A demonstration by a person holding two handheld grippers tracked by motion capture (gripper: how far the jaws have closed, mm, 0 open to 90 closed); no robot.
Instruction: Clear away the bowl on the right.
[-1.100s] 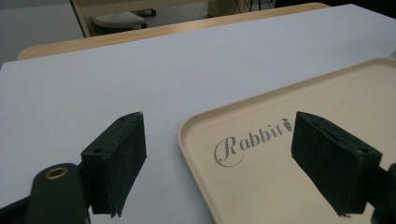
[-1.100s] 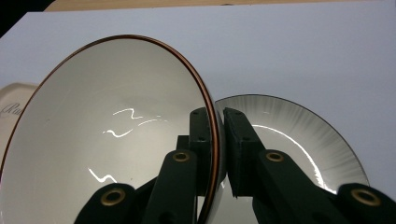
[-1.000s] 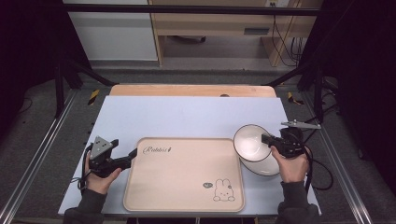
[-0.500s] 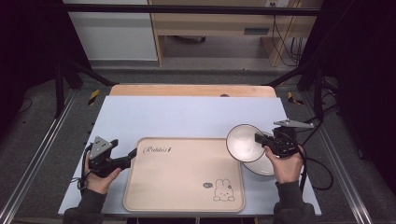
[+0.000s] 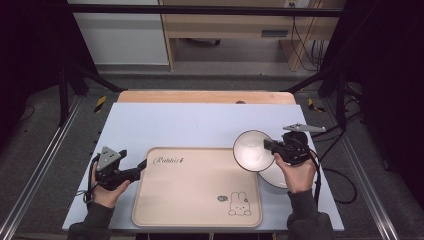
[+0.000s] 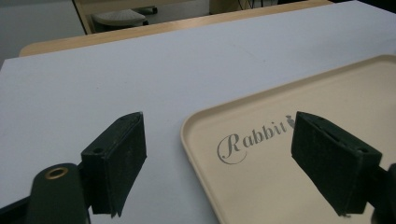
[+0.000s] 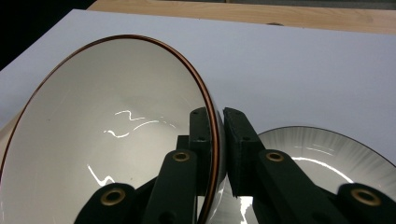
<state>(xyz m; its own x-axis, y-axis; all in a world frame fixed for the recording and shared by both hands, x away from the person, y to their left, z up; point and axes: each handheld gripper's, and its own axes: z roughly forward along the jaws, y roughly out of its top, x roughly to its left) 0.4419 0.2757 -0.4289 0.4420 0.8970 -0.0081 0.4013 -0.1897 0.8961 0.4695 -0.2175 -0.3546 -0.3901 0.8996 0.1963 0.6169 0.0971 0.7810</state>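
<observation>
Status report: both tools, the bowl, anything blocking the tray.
Right tool shut on the white bowl rim, bowl lifted and tilted beside the tray. Left tool open, straddling the tray's near corner. A second bowl on the table underneath. Tray surface bare.

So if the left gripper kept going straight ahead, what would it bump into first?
Probably the tray. The left gripper has its jaws open, one on each side of the tray's near corner, so that rim looks first in line.

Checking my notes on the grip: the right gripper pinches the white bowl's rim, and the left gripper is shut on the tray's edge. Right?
Not quite. The left gripper is open, its jaws astride the tray corner without pressing it, as the left gripper view shows. The right gripper does pinch the white bowl rim.
</observation>
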